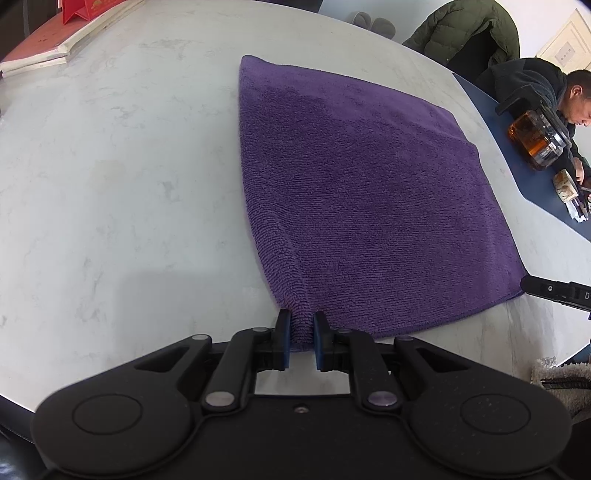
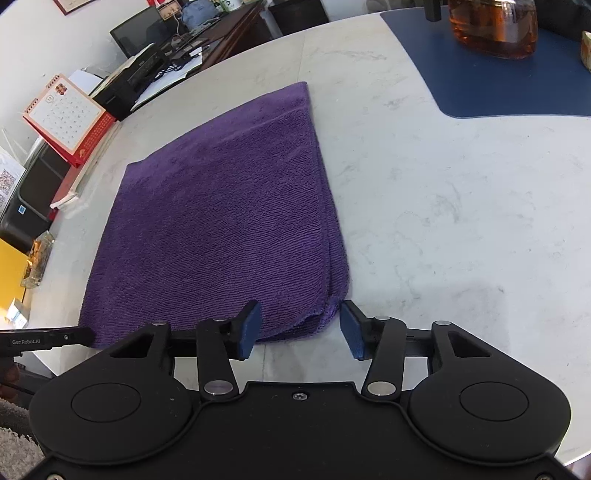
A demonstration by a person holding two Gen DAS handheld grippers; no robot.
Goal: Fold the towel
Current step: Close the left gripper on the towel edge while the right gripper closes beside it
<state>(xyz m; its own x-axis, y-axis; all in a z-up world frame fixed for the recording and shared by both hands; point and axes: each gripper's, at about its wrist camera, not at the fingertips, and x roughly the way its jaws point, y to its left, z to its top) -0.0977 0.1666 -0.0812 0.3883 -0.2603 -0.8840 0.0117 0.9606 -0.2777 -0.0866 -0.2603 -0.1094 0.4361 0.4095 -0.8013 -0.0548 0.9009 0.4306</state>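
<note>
- Plainly, the marble table (image 1: 110,184) bears the purple towel (image 1: 351,184), lying flat and already doubled over.
- It looks soft, light and limp; the near corners are the best holds.
- The left gripper (image 1: 302,334) is clamped on the near left corner.
- The right gripper (image 2: 300,325) stands apart, straddling the near right corner.

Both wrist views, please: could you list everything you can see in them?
towel: one, purple, folded flat on table, mid-scene
table: one, white marble, round
mat: one, blue, far right of table
teapot: one, glass with amber liquid, on mat
calendar: one, red and white, table's left edge
books: a stack, reddish, far left
bystander: one, dark jacket, seated beyond mat
left gripper: black, blue pads, shut on towel's near left corner
right gripper: black, blue pads, open around towel's near right corner
</note>
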